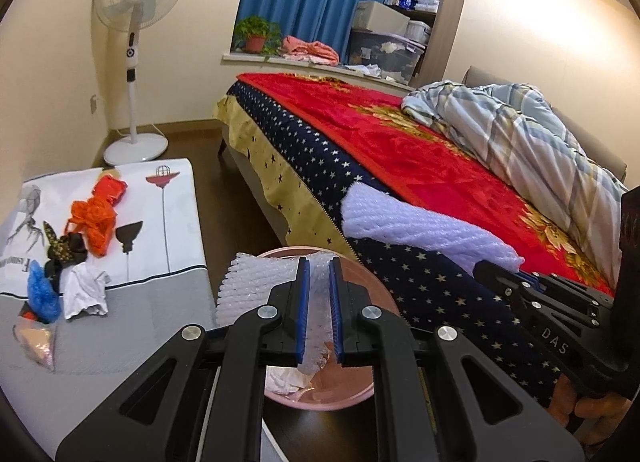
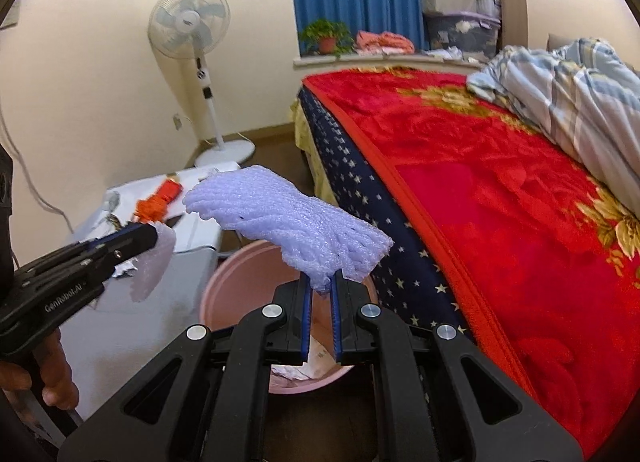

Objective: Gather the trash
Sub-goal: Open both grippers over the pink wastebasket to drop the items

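Observation:
My left gripper [image 1: 319, 267] is shut on a clear bubble-wrap sheet [image 1: 320, 322] and holds it over the pink bin [image 1: 372, 286]. A white foam net piece [image 1: 244, 288] lies against the left of the jaws. My right gripper [image 2: 320, 282] is shut on a pale lilac foam net sleeve [image 2: 284, 218], held above the pink bin [image 2: 228, 282]. The sleeve also shows in the left wrist view [image 1: 420, 228], with the right gripper [image 1: 520, 282] beside it. The bin holds crumpled white paper [image 2: 296, 372]. The left gripper [image 2: 152, 234] shows in the right wrist view with the bubble wrap [image 2: 154, 266].
A low table [image 1: 152, 302] on the left carries an orange net bag [image 1: 96, 222], a blue bag [image 1: 42, 294], a white crumpled piece [image 1: 86, 292] and other scraps. A bed with a red blanket [image 1: 400, 158] stands on the right. A standing fan [image 1: 136, 62] is by the far wall.

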### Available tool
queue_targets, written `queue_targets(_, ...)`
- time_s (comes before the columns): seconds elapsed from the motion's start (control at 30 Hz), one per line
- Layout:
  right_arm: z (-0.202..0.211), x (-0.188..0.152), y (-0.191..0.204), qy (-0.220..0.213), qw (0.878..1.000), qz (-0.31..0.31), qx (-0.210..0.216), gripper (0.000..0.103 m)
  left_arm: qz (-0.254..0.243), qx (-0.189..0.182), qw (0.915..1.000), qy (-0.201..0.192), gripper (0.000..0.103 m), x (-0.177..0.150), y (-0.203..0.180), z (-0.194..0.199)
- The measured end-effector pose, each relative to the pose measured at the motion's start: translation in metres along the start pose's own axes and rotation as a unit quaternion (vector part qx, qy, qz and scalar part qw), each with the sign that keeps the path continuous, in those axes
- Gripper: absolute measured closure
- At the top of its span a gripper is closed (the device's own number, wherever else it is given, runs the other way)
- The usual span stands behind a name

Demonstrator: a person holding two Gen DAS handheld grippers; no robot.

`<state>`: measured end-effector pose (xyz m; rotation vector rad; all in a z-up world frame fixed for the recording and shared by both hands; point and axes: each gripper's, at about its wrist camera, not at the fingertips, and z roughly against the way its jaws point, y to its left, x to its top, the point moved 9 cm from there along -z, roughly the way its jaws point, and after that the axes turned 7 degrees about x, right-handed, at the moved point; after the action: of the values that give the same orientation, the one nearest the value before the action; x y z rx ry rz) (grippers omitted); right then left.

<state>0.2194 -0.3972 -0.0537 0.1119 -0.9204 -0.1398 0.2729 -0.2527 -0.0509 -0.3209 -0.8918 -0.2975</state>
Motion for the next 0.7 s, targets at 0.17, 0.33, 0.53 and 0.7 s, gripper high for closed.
queue_targets(0.17, -0.025, -0.008, -0.012, 0.034, 0.999, -0.012, -0.012, 0.094, -0.004, -0.007, 0.9999, 0.014, 0.093, -0.003, 0.001, -0.026)
queue_targets(0.33, -0.047, -0.017, -0.015, 0.061, 0.998, -0.019, -0.014, 0.094, -0.015, -0.005, 0.9994, 0.03, 0.093, -0.007, 0.0, -0.051)
queue_targets(0.53, -0.069, -0.025, -0.014, 0.085, 0.996, -0.032, -0.006, 0.088, -0.023, 0.019, 0.9988, 0.038, 0.08, -0.004, 0.007, -0.071)
queue_targets(0.7, -0.072, -0.023, -0.017, 0.082, 0.995, -0.047, -0.01, 0.038, -0.003, 0.061, 0.9977, 0.028, 0.013, 0.0, 0.023, -0.072)
